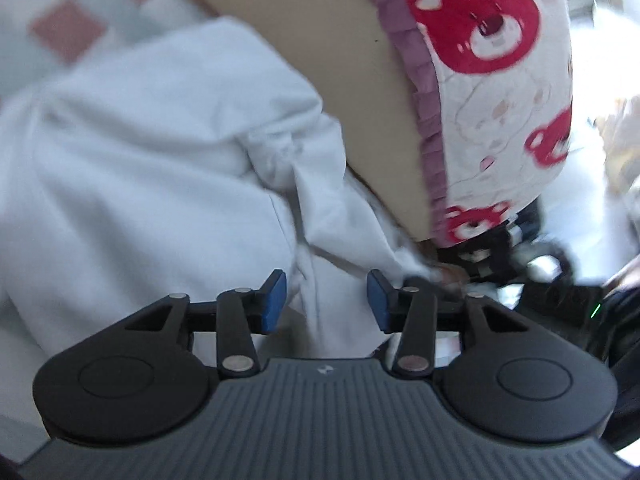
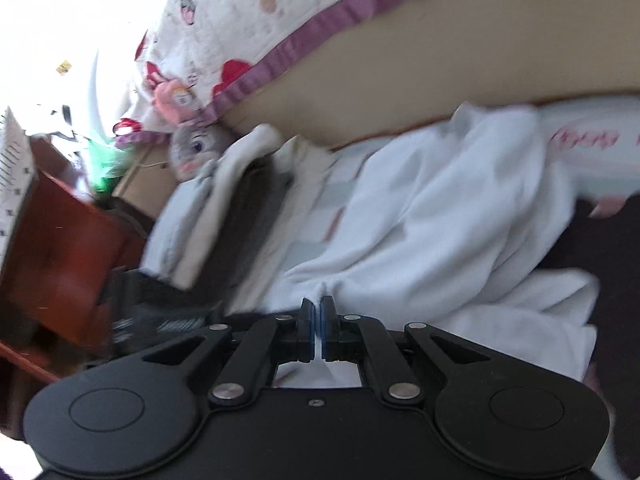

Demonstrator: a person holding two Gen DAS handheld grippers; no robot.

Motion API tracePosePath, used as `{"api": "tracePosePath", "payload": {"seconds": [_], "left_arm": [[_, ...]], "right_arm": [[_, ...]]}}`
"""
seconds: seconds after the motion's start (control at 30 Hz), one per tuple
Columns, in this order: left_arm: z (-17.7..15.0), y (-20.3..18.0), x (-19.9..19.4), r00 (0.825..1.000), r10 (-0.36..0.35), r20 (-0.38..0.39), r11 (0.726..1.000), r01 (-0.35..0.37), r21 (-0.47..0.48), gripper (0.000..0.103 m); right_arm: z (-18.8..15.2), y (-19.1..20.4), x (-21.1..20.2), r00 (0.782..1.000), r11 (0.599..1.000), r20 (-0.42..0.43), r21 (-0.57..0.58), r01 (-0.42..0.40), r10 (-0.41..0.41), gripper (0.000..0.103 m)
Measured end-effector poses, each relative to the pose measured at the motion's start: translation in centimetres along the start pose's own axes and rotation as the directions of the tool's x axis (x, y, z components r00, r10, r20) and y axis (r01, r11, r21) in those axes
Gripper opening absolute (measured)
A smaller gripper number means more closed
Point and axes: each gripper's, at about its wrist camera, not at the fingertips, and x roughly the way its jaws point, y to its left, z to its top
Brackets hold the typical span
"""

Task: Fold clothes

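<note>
The left hand-held gripper (image 1: 327, 300) hovers with blue pads apart over the white garment (image 1: 152, 160), gripping nothing. The right hand-held gripper (image 2: 319, 316) is clamped on a pinch of that garment (image 2: 440, 216), which lies rumpled on the bed. Held at one point only, the soft, limp fleece could sag or bunch, spoiling the fold. Nearby lies a quilted bear-print blanket (image 1: 492, 80) with a ruffled purple edge.

White garment (image 2: 440, 216) motion-blurred, its far end cut off at frame edge.
</note>
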Motion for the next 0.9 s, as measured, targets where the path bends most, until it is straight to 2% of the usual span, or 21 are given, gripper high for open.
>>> {"api": "tracePosePath", "payload": {"seconds": [0.1, 0.2, 0.23, 0.33, 0.4, 0.47, 0.5, 0.53, 0.57, 0.6, 0.63, 0.7, 0.73, 0.8, 0.83, 0.87, 0.9], "left_arm": [[0.2, 1.1, 0.3, 1.000, -0.013, -0.012, 0.999, 0.013, -0.042, 0.057], [0.5, 1.9, 0.5, 1.000, -0.020, -0.015, 0.998, 0.019, -0.067, 0.058], [0.7, 2.1, 0.6, 0.999, -0.045, -0.019, 0.995, 0.043, -0.088, 0.058], [0.8, 2.3, 1.0, 0.989, -0.143, -0.038, 0.980, 0.136, -0.144, 0.068], [0.6, 1.9, 1.3, 0.988, -0.144, -0.051, 0.982, 0.136, -0.128, 0.073], [0.4, 1.3, 1.7, 0.990, -0.127, -0.065, 0.988, 0.120, -0.095, 0.073], [0.3, 0.9, 1.8, 0.991, -0.120, -0.066, 0.990, 0.115, -0.076, 0.068], [0.3, 0.4, 1.7, 0.994, -0.100, -0.051, 0.994, 0.098, -0.041, 0.058], [0.3, -0.2, 1.5, 0.996, -0.081, -0.034, 0.997, 0.081, -0.005, 0.011], [0.3, -0.7, 1.3, 0.998, -0.062, -0.017, 0.998, 0.063, 0.030, 0.007], [0.4, -1.2, 1.0, 0.999, -0.038, 0.006, 0.997, 0.037, 0.063, 0.007], [1.1, -1.9, -0.9, 0.991, 0.071, 0.113, 0.990, -0.085, 0.115, 0.006], [1.4, -2.2, -1.9, 0.978, 0.119, 0.169, 0.981, -0.142, 0.132, 0.006], [2.4, -1.8, -5.2, 0.943, 0.163, 0.290, 0.971, -0.205, 0.120, 0.006], [2.8, -1.5, -6.8, 0.923, 0.176, 0.342, 0.969, -0.223, 0.105, 0.006], [3.2, -0.8, -8.3, 0.921, 0.142, 0.362, 0.983, -0.174, 0.057, 0.006], [3.5, -0.1, -9.8, 0.917, 0.109, 0.383, 0.992, -0.123, 0.013, 0.006]], "right_arm": [[-0.9, 0.1, 0.4, 0.998, 0.998, -0.027, 0.027, -0.051, 0.052, 0.005], [-1.4, -0.1, 0.6, 0.994, 0.996, -0.060, 0.026, -0.090, 0.091, 0.005], [-1.5, 0.1, 0.8, 0.991, 0.994, -0.078, 0.019, -0.110, 0.111, 0.005], [-1.8, 0.8, 1.3, 0.978, 0.986, -0.129, -0.007, -0.167, 0.165, 0.005], [-2.0, 1.3, 1.5, 0.968, 0.979, -0.156, -0.025, -0.201, 0.194, 0.005], [-2.1, 1.7, 1.9, 0.963, 0.977, -0.183, -0.042, -0.209, 0.198, 0.005], [-2.1, 1.9, 2.1, 0.960, 0.976, -0.197, -0.051, -0.213, 0.199, 0.005], [-2.1, 1.9, 2.2, 0.960, 0.977, -0.204, -0.057, -0.207, 0.191, 0.005], [-2.0, 1.9, 2.2, 0.960, 0.978, -0.211, -0.064, -0.200, 0.183, 0.005], [-2.0, 1.9, 2.2, 0.963, 0.980, -0.210, -0.067, -0.188, 0.171, 0.005], [-1.8, 1.8, 2.1, 0.966, 0.983, -0.207, -0.070, -0.171, 0.153, 0.007], [-1.3, 1.7, 1.7, 0.977, 0.992, -0.203, -0.091, -0.090, 0.070, 0.014], [-1.0, 1.6, 1.5, 0.980, 0.993, -0.201, -0.111, -0.040, 0.017, 0.027], [0.6, 2.0, 1.3, 0.967, 0.979, -0.222, -0.184, 0.088, -0.128, 0.050], [1.5, 2.3, 1.2, 0.959, 0.969, -0.222, -0.212, 0.128, -0.175, 0.051], [2.4, 2.5, 1.2, 0.950, 0.957, -0.220, -0.239, 0.167, -0.220, 0.051], [3.4, 2.5, 1.3, 0.949, 0.957, -0.222, -0.232, 0.173, -0.225, 0.052]]}}
